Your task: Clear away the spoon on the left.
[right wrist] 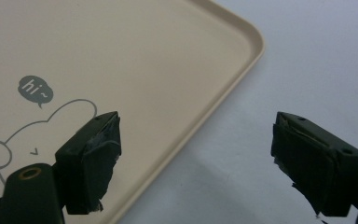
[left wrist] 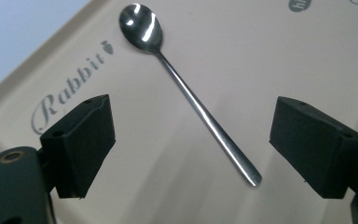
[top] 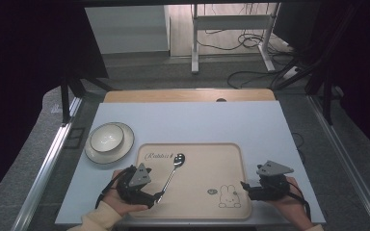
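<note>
- Nearest, the left gripper [top: 158, 196] sits in the person's left hand [top: 125, 204] at the tray's front left corner; its jaws stand wide apart, and nothing is gripped between them.
- Just there, the spoon [left wrist: 186, 91] lies flat on the tray [left wrist: 261, 65], its handle end resting in the open gap between the jaws but clear of both pads, in the left gripper view.
- Opposite, the right gripper [top: 243, 185] is held in the right hand [top: 289, 202] at the tray's front right edge; its jaws are likewise spread wide and empty, one over the tray rim, the other over the bare table [right wrist: 317, 56].
- Between the two, a rabbit drawing [top: 229, 197] with a small "hi" bubble marks the tray's front right part.
- Farther in, the spoon's handle runs diagonally up to its bowl, which lies beside the "Rabbit" lettering [top: 158, 156] near the tray's far left edge.
- Beyond, left of the tray, a bowl [top: 106, 138] sits on a plate [top: 125, 147] on the table.
</note>
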Tool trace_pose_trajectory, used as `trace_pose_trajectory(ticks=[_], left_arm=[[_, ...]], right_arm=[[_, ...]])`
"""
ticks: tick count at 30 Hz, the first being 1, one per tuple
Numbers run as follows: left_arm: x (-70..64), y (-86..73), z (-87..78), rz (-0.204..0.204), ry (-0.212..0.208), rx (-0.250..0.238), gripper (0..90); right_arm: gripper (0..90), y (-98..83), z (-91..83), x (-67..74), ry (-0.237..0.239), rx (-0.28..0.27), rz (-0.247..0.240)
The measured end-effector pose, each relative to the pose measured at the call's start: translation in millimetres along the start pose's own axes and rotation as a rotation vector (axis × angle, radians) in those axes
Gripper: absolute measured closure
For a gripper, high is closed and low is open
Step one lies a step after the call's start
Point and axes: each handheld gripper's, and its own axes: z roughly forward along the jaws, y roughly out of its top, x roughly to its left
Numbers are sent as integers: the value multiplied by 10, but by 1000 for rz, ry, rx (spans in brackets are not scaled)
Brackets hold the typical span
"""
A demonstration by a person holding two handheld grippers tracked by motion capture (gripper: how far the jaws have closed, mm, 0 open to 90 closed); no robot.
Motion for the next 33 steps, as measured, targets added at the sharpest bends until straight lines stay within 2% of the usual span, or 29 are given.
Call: trace_pose_trajectory(ticks=[7,12,14,15,18,19,20,21,23,33], left_arm=[[43,1,-103,-30,52,-53,168],[58,-19,-173,-45,81,-63,185],[86,-42,-256,-67,111,-82,193],[86,-42,-256,-67,111,-82,195],[184,-81,-362,-122,150,-111,198],[184,-81,-362,-122,150,-111,199],[231,-114,-387,-160,160,-119,199],[231,-114,-387,-160,160,-119,200],[286,-176,-430,-189,184,-119,203],[378,-317,-593,-220,263,-122,226]], right_arm=[[162,0,-1,0,0,-4,2],[162,0,-1,-11,-1,-5,4],[162,0,3,-16,-9,-13,8],[162,0,3,-16,-9,-13,8],[162,-15,-4,-25,-16,-21,15],[162,-15,-4,-25,-16,-21,15],[162,-15,-4,-35,-22,-24,26],[163,-14,-2,-40,-24,-25,26],[163,-12,4,-40,-24,-21,28],[163,-5,28,-37,-15,-15,5]])
